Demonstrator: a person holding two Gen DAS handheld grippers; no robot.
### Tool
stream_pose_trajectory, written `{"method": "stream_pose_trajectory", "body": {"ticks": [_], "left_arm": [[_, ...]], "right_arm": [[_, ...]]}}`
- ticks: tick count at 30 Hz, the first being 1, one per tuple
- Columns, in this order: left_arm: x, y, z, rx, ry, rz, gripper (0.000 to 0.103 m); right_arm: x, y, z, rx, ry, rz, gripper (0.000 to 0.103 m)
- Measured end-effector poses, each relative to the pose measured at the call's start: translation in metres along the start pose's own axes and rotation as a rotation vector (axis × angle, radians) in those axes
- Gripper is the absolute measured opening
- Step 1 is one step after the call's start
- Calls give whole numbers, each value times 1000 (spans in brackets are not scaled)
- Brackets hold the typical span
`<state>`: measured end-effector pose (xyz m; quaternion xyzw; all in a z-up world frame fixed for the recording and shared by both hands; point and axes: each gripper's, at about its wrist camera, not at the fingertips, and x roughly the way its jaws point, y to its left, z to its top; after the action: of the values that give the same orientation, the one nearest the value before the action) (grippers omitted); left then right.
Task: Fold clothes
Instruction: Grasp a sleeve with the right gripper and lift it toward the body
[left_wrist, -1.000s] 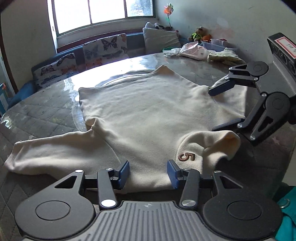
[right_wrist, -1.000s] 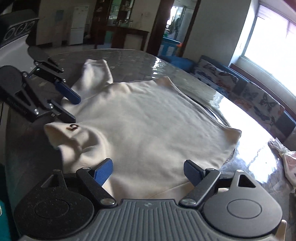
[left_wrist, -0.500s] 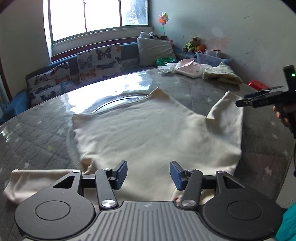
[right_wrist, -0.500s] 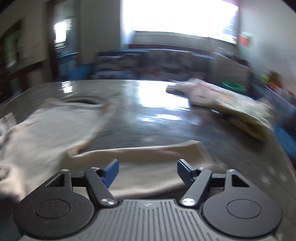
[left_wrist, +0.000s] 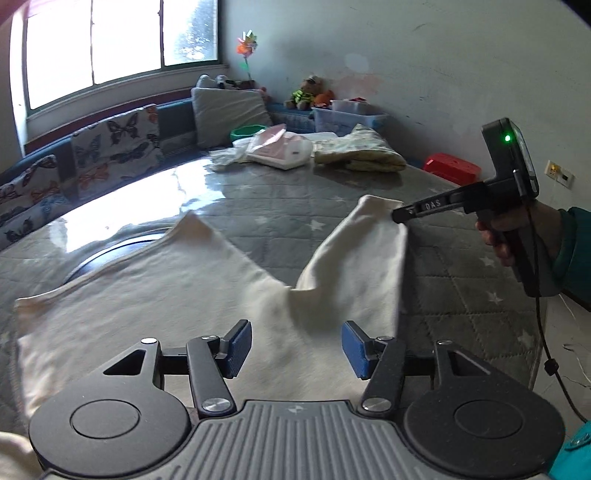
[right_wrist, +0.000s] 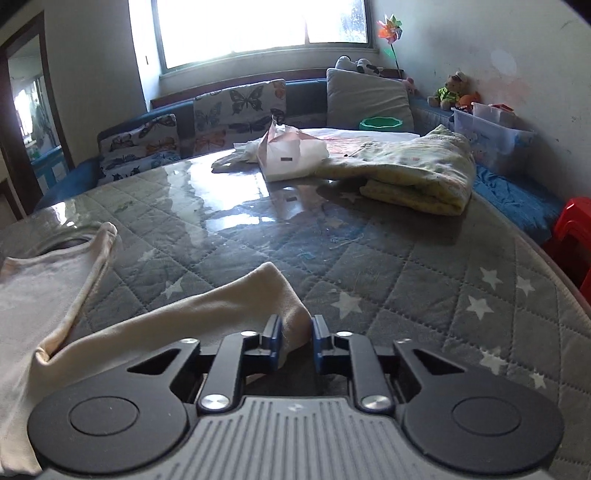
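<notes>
Cream sweater (left_wrist: 155, 295), flat, one sleeve (left_wrist: 365, 258) raised.

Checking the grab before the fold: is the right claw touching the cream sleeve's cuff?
Touching. In the right wrist view the closing right claw pinches the cuff of the cream sleeve between both pads.

My cream sweater (left_wrist: 177, 295) runs off the bottom left of my left view, behind my left gripper (left_wrist: 297, 349); its collar and other sleeve are out of sight. My right gripper (right_wrist: 294, 341) covers the sleeve cuff (right_wrist: 291, 328), so I cannot see the cloth's end. My right hand's sleeve (left_wrist: 574, 251) is cropped.
</notes>
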<state>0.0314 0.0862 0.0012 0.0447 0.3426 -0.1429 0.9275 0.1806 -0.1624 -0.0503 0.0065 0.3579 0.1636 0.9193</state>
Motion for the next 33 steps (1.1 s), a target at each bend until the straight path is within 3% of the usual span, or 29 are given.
{"method": "stream_pose_trajectory", "body": {"ticks": [8, 13, 14, 19, 24, 33], "left_arm": [[36, -26, 6, 50, 2, -77, 68], [65, -22, 8, 0, 24, -111, 74], [68, -22, 7, -4, 18, -116, 80], [46, -22, 10, -23, -26, -136, 81], [-11, 0, 5, -37, -138, -82, 90], [-84, 65, -52, -209, -190, 172, 91]], "right_arm": [[-39, -6, 7, 66, -106, 75, 8], [-68, -3, 7, 48, -161, 84, 8], [-70, -4, 6, 48, -162, 78, 8], [-81, -7, 6, 60, -168, 78, 8], [-99, 12, 18, 13, -215, 123, 8], [-131, 102, 37, -136, -269, 354, 8]]}}
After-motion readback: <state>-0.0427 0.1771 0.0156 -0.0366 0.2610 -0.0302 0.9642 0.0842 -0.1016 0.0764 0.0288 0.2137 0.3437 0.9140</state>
